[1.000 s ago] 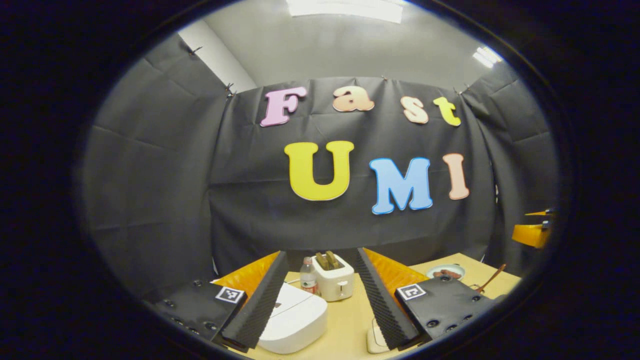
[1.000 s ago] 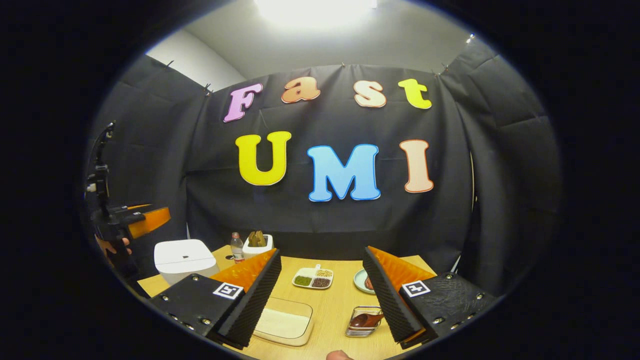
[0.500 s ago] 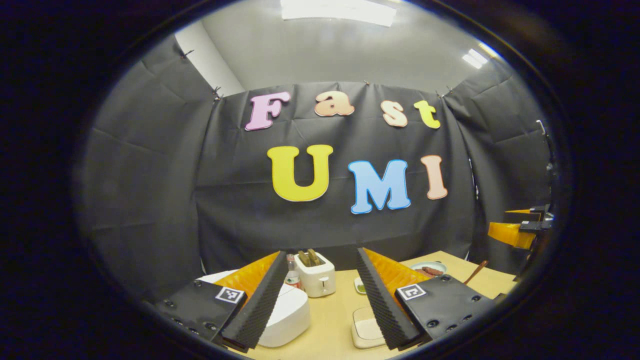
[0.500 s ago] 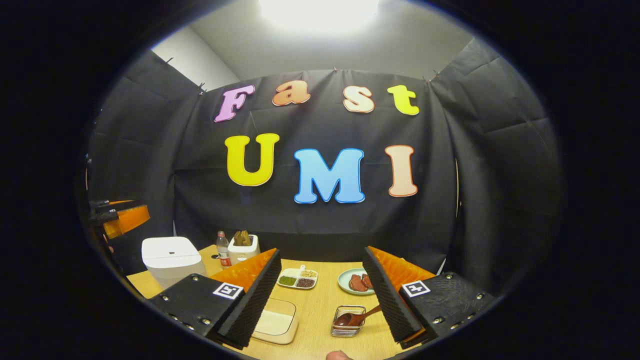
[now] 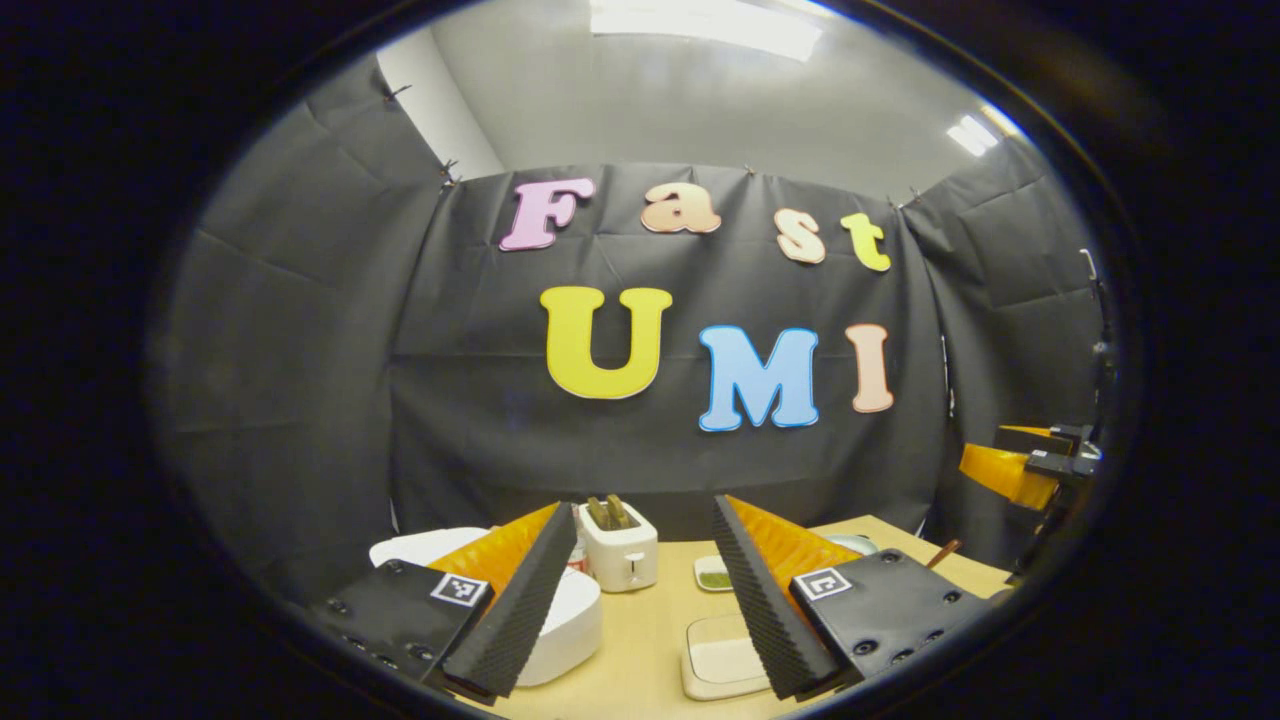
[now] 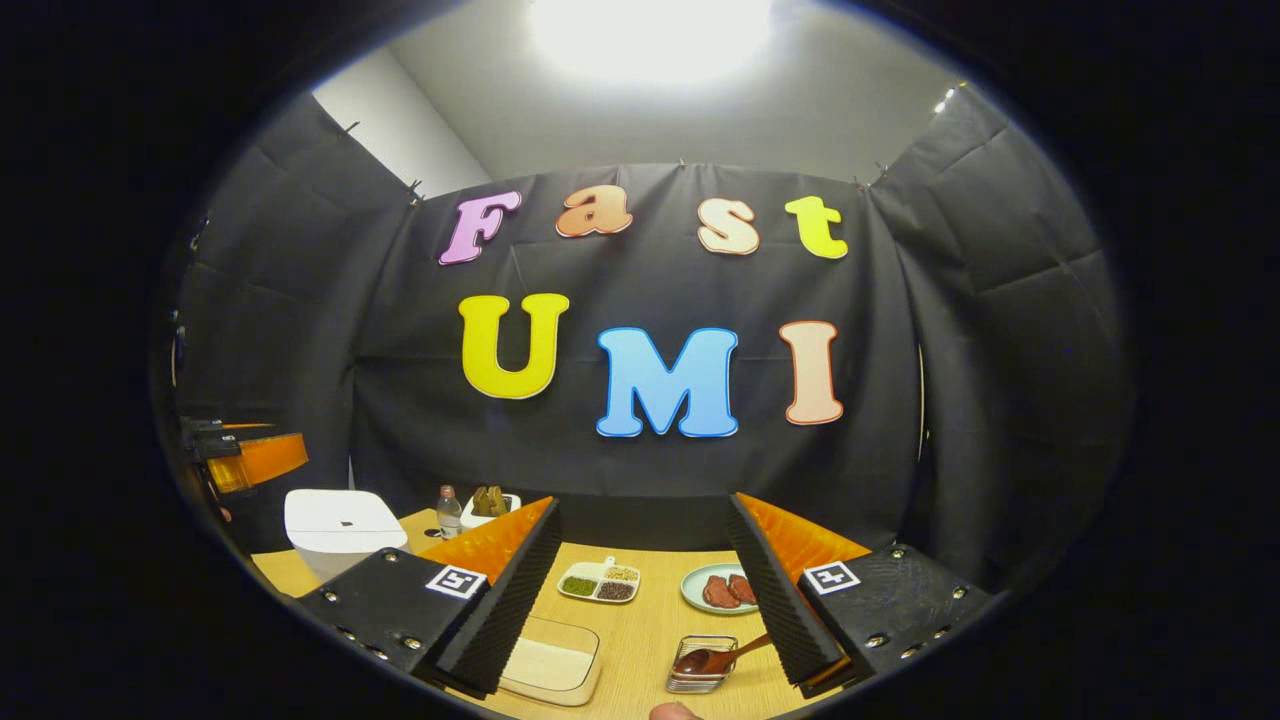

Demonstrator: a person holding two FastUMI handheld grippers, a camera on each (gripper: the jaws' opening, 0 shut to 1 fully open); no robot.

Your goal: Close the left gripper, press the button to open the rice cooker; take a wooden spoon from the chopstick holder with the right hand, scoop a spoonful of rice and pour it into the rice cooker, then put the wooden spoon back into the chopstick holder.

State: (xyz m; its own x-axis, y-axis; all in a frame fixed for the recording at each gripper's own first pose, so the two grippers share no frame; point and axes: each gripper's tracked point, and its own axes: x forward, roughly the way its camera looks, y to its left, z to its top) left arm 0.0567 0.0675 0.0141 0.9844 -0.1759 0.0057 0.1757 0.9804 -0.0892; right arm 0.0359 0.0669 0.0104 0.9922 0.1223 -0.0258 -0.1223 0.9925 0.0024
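Left gripper (image 5: pixel 640 600) fingers wide, empty; rice cooker (image 5: pixel 575 625) lower left, lid down, partly behind left finger. Right gripper (image 6: pixel 640 600) fingers wide, empty; wooden spoon (image 6: pixel 712 658) in chopstick holder (image 6: pixel 700 665) bottom centre; rice tray (image 6: pixel 548 665) left of it.

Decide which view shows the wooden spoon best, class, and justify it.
The right gripper view: the wooden spoon lies in the chopstick holder, bowl and handle both visible. The left gripper view catches just a handle tip behind the left gripper's finger.
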